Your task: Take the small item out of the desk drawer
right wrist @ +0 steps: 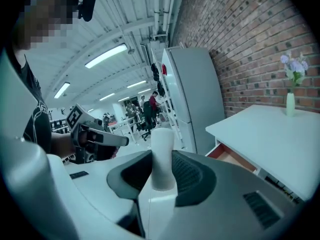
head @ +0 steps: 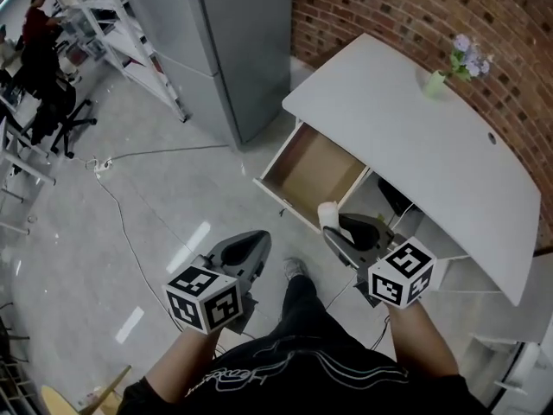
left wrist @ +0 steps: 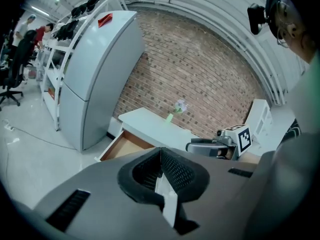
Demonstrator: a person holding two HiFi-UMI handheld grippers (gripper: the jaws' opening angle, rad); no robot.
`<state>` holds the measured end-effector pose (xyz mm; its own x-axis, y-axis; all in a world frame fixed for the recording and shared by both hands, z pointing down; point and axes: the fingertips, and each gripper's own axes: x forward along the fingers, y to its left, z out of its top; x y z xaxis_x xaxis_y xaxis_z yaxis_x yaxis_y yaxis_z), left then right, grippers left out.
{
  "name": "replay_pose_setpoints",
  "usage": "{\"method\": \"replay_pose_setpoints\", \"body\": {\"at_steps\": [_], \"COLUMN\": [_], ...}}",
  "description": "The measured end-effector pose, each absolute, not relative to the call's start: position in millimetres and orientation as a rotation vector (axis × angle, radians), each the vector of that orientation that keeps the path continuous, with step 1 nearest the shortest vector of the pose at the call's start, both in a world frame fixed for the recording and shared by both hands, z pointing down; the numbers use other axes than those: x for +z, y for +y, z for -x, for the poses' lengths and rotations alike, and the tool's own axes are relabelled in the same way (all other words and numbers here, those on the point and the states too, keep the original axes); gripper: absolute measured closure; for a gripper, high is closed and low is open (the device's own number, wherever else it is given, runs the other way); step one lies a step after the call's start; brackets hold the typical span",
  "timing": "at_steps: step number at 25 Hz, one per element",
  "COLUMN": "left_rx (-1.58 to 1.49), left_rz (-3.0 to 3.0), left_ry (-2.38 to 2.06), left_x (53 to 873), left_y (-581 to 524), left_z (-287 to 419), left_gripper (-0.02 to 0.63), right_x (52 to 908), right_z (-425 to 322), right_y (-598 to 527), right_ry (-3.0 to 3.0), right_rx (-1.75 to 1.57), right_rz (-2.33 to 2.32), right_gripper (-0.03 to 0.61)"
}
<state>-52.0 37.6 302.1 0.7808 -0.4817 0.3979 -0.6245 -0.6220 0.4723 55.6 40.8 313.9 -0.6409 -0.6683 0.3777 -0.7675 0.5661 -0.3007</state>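
**A:** Where do we find the small white item [right wrist: 162,156]?

**B:** We see it clamped in the right gripper [head: 333,225]. The jaws are closed on its lower part, and the rest of the pale cylinder stands up above them.

**A:** And the drawer [head: 315,167]?

**B:** It is pulled out from under the white counter [head: 415,137], with its brown bottom bare. In the head view we place the item outside the drawer, just by its near right corner.

**A:** What do we make of the left gripper [left wrist: 160,171]?

**B:** We see its 2 jaws pressed together with nothing between them. It hangs over the floor [head: 164,188], apart from the drawer and left of the right gripper.

**A:** Do we see anything else on the counter?

**B:** We see 1 green vase [head: 435,82] with pale flowers, near the brick wall [head: 389,7]. A grey fridge [head: 225,50] stands left of the counter, and a cable [head: 130,232] trails across the floor.
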Motion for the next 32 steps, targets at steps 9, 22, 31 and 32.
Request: {"method": "replay_pose_setpoints", "body": {"at_steps": [9, 22, 31, 32], "left_rx": [0.238, 0.173, 0.147, 0.154], "left_rz": [-2.472, -2.589, -2.555, -2.558], "left_ry": [-0.752, -0.724, -0.823, -0.823], "left_x": [241, 191, 181, 182], "left_y": [87, 97, 92, 92], "left_z": [38, 1, -35, -37], "left_gripper": [0.592, 0.592, 0.592, 0.592], "right_x": [255, 203, 191, 188], "right_z": [-63, -82, -110, -113], "right_y": [101, 118, 113, 113], "right_ry": [-2.637, -2.72, -2.756, -2.757], "right_rx": [0.575, 0.435, 0.46, 0.45], "right_rz": [-1.249, -1.218, -1.127, -1.126], "right_gripper": [0.445, 0.445, 0.445, 0.445]}}
